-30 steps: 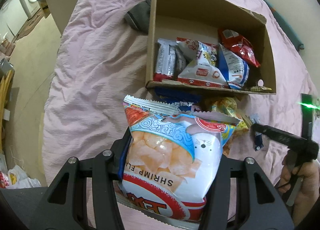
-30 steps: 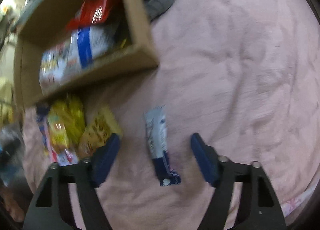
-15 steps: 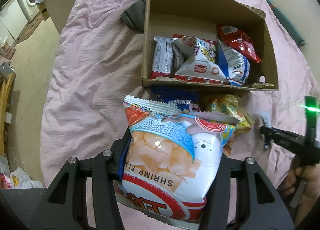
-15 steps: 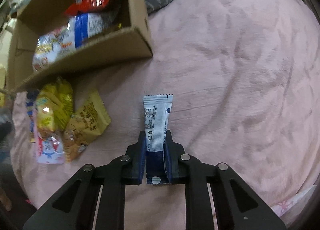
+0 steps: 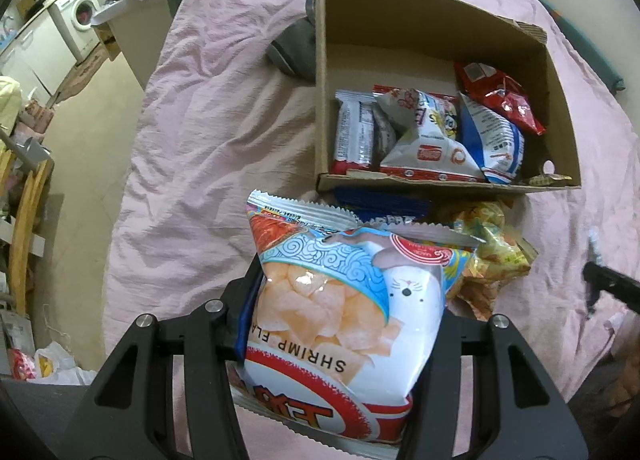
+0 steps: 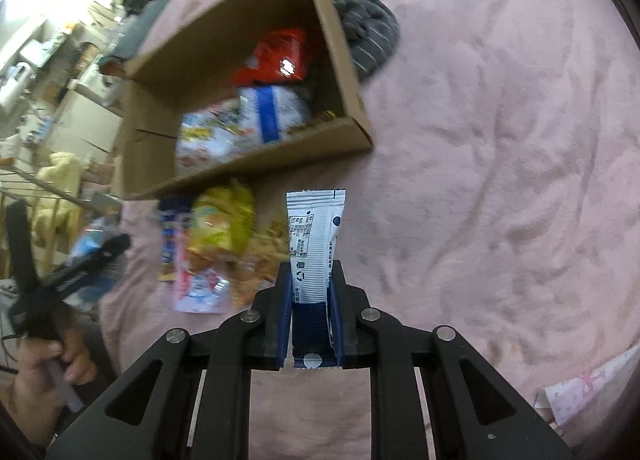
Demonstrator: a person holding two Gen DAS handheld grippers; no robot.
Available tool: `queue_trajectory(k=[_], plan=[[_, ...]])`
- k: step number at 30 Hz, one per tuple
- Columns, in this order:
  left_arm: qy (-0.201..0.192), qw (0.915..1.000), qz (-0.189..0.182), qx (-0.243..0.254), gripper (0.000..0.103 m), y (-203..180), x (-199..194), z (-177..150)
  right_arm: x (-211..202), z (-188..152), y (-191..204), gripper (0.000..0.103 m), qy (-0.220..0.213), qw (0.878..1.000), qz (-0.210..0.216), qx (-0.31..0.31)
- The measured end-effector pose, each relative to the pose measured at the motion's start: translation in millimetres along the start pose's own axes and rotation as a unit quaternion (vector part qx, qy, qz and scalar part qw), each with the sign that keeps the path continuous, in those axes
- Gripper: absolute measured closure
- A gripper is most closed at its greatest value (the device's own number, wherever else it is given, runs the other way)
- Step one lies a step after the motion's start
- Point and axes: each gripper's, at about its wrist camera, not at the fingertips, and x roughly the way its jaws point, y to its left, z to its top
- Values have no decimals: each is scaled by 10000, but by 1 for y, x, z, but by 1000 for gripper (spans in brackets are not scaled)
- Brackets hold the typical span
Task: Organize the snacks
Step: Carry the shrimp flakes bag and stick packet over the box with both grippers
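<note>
Pickup step done: right gripper (image 6: 310,324) jaws pinching blue-white foil sachet (image 6: 314,244), left gripper (image 5: 340,320) jaws pinching shrimp-chip bag (image 5: 340,300). Next, w/ care: carry both to brown cardboard box (image 6: 340,60) at 11 o'clock.

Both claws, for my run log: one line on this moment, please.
left claw: shut on shrimp chips bag | right claw: shut on blue-white sachet | box: partly filled

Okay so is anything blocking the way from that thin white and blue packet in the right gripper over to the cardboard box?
Nothing visible blocks it. The right gripper holds the thin white and blue packet above the pink bedcover. The cardboard box is open on top. Loose snacks lie low in front of its near wall.
</note>
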Motion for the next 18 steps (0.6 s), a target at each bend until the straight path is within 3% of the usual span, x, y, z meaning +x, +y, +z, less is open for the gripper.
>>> queue_trajectory(k=[10, 18], plan=[[-627, 9980, -57, -19, 55, 0, -41, 14, -25, 23, 40, 85, -991, 9913, 762, -419], [-1042, 9945, -109, 41, 55, -9, -63, 50, -22, 59, 51, 85, -1531, 9838, 809, -460]])
